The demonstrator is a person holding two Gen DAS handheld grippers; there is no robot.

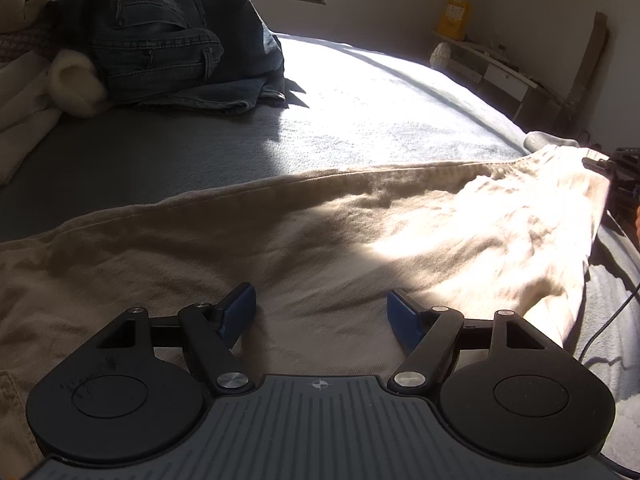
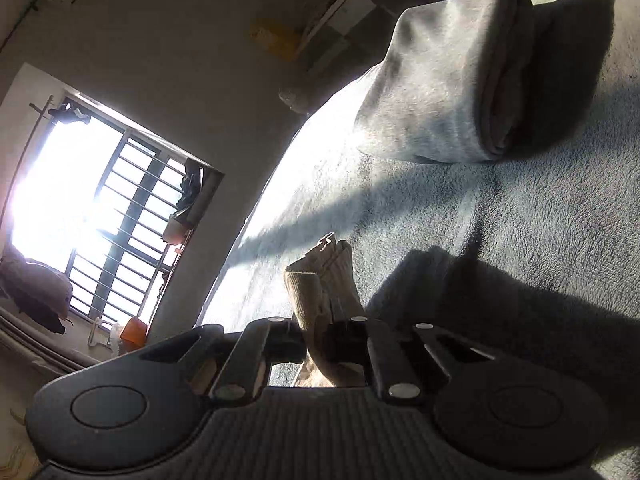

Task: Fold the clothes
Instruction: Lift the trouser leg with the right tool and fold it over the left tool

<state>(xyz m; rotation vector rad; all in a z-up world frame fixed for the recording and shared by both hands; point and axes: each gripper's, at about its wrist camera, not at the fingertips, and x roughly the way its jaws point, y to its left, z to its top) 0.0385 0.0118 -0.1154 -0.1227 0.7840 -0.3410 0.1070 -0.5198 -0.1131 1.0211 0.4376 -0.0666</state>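
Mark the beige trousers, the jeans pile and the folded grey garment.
beige trousers point(image 1: 320, 232): left wrist view, mid-leg fabric.
jeans pile point(image 1: 160, 40): left wrist view, waistband area.
folded grey garment point(image 2: 432, 92): right wrist view, top face.

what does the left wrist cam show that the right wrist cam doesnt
Only the left wrist view: the open left gripper over the spread beige trousers, and the jeans pile. Only the right wrist view: the right gripper shut on a bunched end of the beige trousers, a folded grey garment, and the barred window. Both: the grey blanket and the beige fabric.
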